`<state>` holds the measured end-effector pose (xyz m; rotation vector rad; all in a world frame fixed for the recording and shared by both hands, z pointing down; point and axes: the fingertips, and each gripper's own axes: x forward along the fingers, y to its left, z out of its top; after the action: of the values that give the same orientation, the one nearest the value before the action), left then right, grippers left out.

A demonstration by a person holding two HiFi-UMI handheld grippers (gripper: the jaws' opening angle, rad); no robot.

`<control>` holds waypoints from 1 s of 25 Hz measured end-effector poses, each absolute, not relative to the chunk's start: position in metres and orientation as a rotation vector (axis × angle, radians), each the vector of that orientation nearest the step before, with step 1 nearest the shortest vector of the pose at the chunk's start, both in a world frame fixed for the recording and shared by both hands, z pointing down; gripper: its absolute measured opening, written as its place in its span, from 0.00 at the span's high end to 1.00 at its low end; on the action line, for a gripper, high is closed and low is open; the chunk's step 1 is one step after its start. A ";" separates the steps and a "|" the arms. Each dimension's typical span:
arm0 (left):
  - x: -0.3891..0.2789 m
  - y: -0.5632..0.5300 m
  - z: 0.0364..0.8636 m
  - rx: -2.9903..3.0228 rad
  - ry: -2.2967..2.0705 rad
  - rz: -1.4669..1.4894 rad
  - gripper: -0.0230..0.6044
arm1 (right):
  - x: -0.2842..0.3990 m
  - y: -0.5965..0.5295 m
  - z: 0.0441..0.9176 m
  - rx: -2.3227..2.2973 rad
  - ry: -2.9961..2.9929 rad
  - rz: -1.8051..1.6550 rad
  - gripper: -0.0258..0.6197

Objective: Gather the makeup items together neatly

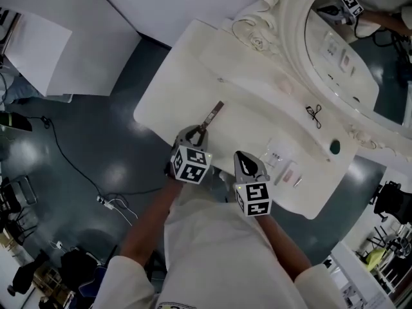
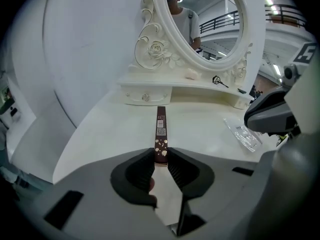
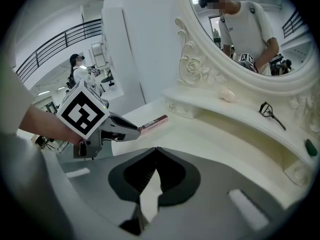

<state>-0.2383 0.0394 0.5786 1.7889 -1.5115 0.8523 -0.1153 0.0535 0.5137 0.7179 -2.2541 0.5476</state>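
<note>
Dark brown makeup stick (image 2: 160, 130) with pale flecks, cream dressing table (image 1: 181, 77)

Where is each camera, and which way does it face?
Head view: on the head, looking down at the vanity table; forearms, left gripper, right gripper show.
Left gripper view: rides that gripper, facing the mirror; jaws shut on a slim brown box.
Right gripper view: rides that gripper, facing the shelf; jaws shut, empty.
Both gripper views share the eyelash curler.
</note>
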 end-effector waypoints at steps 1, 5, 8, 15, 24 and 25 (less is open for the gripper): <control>-0.238 0.040 0.577 1.783 -1.519 0.849 0.83 | -0.114 0.052 0.512 0.714 -2.259 0.539 0.96; -0.235 0.044 0.574 1.760 -1.537 0.854 0.83 | -0.106 0.048 0.505 0.715 -2.276 0.525 0.96; -0.231 0.043 0.569 1.751 -1.551 0.854 0.83 | -0.097 0.044 0.501 0.727 -2.284 0.523 0.96; -0.224 0.045 0.557 1.751 -1.561 0.881 0.83 | -0.086 0.044 0.496 0.740 -2.293 0.525 0.96; -0.207 0.056 0.551 1.737 -1.542 0.885 0.83 | -0.071 0.039 0.489 0.805 -2.308 0.541 0.96; -0.205 0.056 0.551 1.733 -1.540 0.881 0.83 | -0.069 0.039 0.489 0.811 -2.310 0.542 0.96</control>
<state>-0.2048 0.0562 0.5507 1.7329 -1.5401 0.8807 -0.0694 0.0388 0.4888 0.8107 -2.3097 0.5421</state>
